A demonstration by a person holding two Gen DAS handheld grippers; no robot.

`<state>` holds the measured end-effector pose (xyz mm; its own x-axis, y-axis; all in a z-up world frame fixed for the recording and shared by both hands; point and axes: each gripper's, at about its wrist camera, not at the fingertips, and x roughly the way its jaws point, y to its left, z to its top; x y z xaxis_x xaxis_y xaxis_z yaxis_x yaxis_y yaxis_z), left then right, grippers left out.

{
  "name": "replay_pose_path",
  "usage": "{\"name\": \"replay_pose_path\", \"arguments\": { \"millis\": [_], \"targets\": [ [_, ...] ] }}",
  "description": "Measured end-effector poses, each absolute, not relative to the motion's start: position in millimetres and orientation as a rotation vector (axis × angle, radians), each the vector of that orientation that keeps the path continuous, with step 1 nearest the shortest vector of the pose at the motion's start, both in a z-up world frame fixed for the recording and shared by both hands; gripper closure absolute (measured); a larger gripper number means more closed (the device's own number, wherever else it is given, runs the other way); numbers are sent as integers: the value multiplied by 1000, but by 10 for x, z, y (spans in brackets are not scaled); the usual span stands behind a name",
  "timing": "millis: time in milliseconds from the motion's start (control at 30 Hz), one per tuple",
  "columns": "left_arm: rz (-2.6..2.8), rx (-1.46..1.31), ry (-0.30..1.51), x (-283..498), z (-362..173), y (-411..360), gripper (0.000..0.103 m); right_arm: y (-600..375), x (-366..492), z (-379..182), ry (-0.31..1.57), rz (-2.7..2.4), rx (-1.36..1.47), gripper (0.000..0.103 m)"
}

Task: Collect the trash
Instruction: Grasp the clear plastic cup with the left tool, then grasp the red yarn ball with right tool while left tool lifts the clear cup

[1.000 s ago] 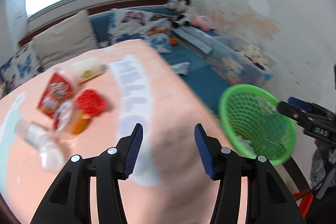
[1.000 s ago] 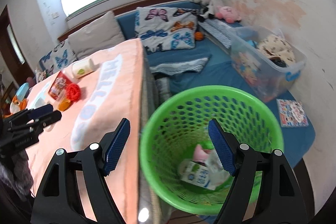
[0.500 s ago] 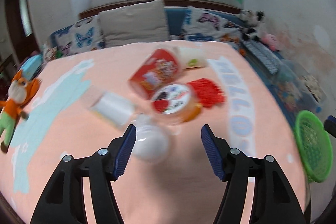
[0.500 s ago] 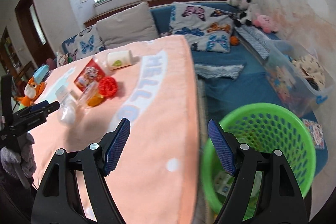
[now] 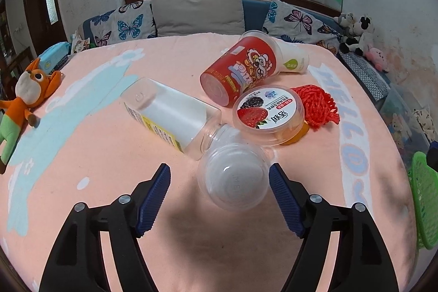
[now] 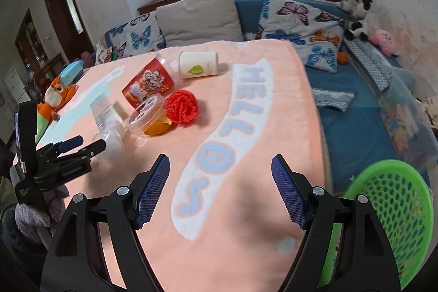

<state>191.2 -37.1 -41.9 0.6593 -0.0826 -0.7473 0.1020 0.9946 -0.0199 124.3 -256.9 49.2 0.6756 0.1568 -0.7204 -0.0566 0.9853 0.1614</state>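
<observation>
The trash lies in a loose cluster on the peach blanket (image 5: 246, 251) with the HELLO lettering; what is under the blanket I cannot tell.

Green basket (image 6: 394, 210): beside the blanket's right edge, lower than its surface, well apart from the cluster.

Cluster, by size:
- clear bottle (image 5: 169, 116), on its side
- red cup (image 5: 241, 73), on its side
- white cup (image 5: 293, 60), behind the red one
- fruit tub (image 5: 269, 111), tilted, its rim against the clear dome cup (image 5: 232, 179)
- red mesh (image 5: 314, 106)

Left hand-held gripper (image 5: 219, 194): jaws opening, dome cup between them, pads not yet pressing on it; holds nothing.

Right hand-held gripper (image 6: 220, 189): wide apart, empty, over bare blanket.

Step in hand, as I judge it: grasp the dome cup.
- Centre it between the pads first; the left pad stands farther off than the right.
- Thin clear plastic will likely buckle, so close gently, across the widest part.
- The bottle neck and tub touch the cup: lift straight up so neither gets dragged.
</observation>
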Motion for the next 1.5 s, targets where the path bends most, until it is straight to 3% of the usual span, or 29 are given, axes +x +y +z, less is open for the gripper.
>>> {"name": "replay_pose_path", "arguments": {
  "millis": [800,1000,1500],
  "targets": [
    [-153,-52,883,2010,-590,-308,24,-2213,1835,190,885,219,109,26],
    [-189,-99,897,2048,-624,-251,40,-2143,1918,145,892,240,105,26],
    [-224,-109,887,1904,-475,-133,40,-2157,2090,108,897,258,145,27]
  ]
}}
